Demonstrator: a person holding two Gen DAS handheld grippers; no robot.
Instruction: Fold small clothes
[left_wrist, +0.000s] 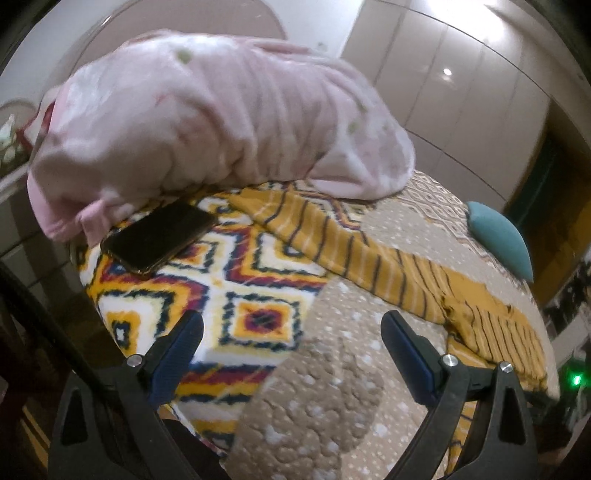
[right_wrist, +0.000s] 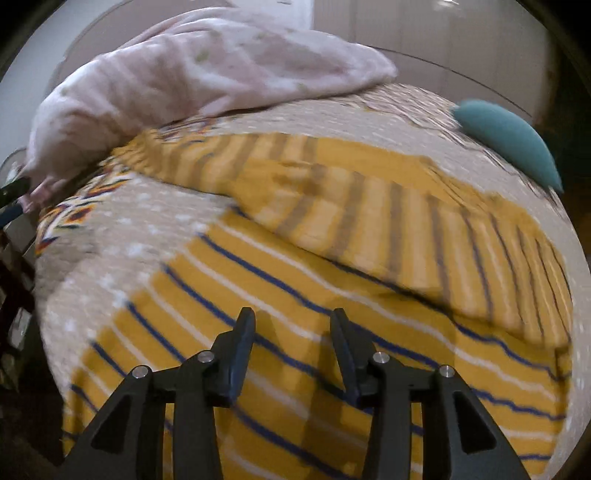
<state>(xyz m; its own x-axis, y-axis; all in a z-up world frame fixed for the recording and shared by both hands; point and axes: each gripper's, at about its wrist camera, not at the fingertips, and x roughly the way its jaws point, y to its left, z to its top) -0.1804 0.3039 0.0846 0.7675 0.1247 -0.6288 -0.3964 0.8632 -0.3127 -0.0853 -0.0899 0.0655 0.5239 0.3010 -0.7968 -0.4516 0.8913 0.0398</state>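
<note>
A mustard-yellow garment with dark blue and white stripes (right_wrist: 332, 258) lies spread on the bed, its upper part folded over so the paler inner side shows. My right gripper (right_wrist: 291, 317) hovers just above its lower striped part, jaws apart, nothing between them. In the left wrist view the same striped garment (left_wrist: 369, 251) stretches from the middle to the right edge of the bed. My left gripper (left_wrist: 291, 321) is wide open over the beige dotted bedcover (left_wrist: 332, 369), short of the garment and holding nothing.
A crumpled pink blanket (left_wrist: 207, 122) fills the back of the bed. A dark phone (left_wrist: 159, 236) lies on a colourful diamond-patterned blanket (left_wrist: 240, 295) at the left. A teal cushion (left_wrist: 502, 236) sits at the right edge. Wardrobe doors (left_wrist: 461, 92) stand behind.
</note>
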